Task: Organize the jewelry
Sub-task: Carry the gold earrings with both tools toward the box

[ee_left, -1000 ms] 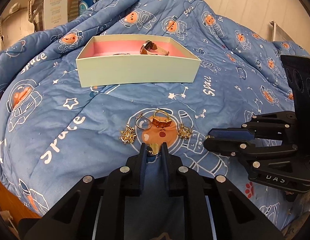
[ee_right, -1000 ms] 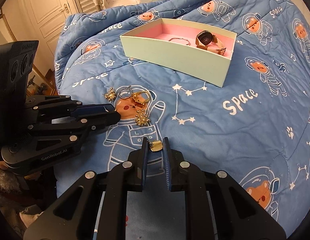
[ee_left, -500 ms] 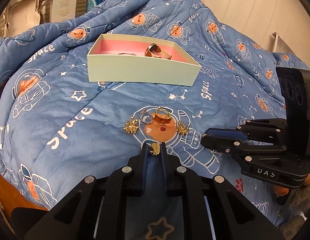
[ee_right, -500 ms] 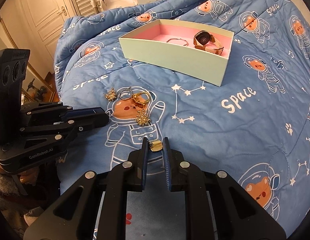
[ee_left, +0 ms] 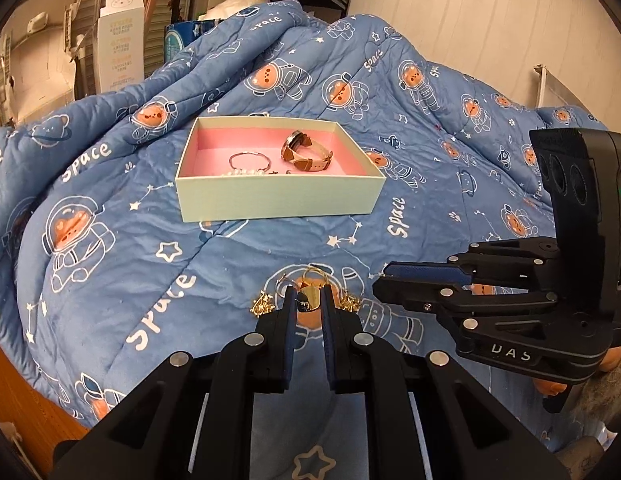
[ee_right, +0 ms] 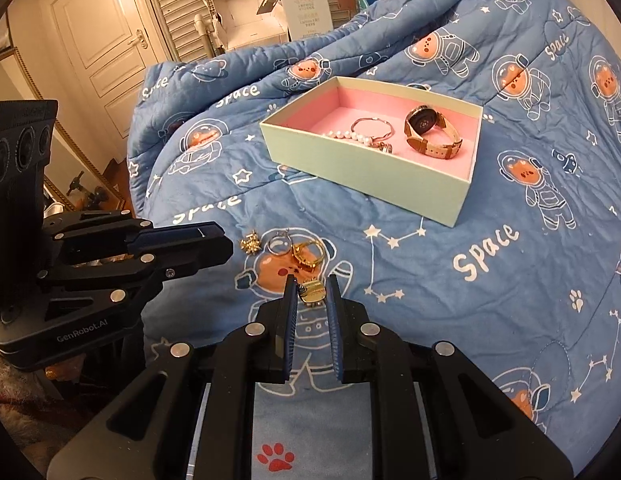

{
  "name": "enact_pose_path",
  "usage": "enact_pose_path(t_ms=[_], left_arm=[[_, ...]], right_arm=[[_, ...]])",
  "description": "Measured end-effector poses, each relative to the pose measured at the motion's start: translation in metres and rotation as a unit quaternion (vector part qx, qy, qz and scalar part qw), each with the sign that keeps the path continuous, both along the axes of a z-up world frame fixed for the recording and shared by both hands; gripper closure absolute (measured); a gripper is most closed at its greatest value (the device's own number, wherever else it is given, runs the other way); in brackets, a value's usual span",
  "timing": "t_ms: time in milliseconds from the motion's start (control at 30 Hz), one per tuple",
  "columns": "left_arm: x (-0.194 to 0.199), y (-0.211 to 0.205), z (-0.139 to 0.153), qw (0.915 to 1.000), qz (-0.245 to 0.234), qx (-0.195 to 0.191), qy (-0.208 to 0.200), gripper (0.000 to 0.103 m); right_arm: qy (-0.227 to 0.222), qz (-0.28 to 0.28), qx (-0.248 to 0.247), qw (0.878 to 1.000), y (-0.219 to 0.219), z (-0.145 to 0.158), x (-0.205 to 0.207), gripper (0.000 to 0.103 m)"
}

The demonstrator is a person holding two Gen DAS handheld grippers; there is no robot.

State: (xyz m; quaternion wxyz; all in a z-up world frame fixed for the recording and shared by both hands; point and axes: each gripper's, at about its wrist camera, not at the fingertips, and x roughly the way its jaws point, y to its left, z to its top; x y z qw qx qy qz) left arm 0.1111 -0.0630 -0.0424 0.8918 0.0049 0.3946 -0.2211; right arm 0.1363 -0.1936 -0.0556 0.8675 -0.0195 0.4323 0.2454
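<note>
Both grippers are gripping small gold pieces above the space-print quilt [ee_left: 110,248].

The held pieces are too small and too screened by the jaws to identify; one loose gold earring [ee_left: 350,303] is sitting half hidden behind the left gripper [ee_left: 309,304], and the earring [ee_left: 262,304] on its other side is partly blocked too. The quilt is lying rumpled over a bed, with shelving, a white carton [ee_left: 120,36] and a panelled door [ee_right: 98,36] behind it. The pale green box [ee_right: 366,168], pink inside, is holding a watch [ee_right: 430,132] and a pearl bracelet [ee_right: 362,134]. Loose rings [ee_right: 298,252] are lying nearer, on the quilt. The left gripper is pinching a gold piece [ee_left: 310,299], jaws nearly closed. The right gripper [ee_right: 312,292] is clamping another gold piece [ee_right: 311,293].
</note>
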Motion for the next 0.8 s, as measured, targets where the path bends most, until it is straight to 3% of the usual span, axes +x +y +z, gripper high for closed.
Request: enact_pose_path(t_ms=[433,800], left_arm=[[0.047,0.004,0.022,0.9999,-0.003,0.000,-0.013,0.091],[0.114,0.003,0.030,0.9998,0.001,0.020,0.000,0.091]], right_arm=[[-0.038,0.006,-0.013,0.999,0.004,0.028,0.035,0.088],[-0.026,-0.010,-0.027,0.999,-0.002,0.037,0.101,0.088]])
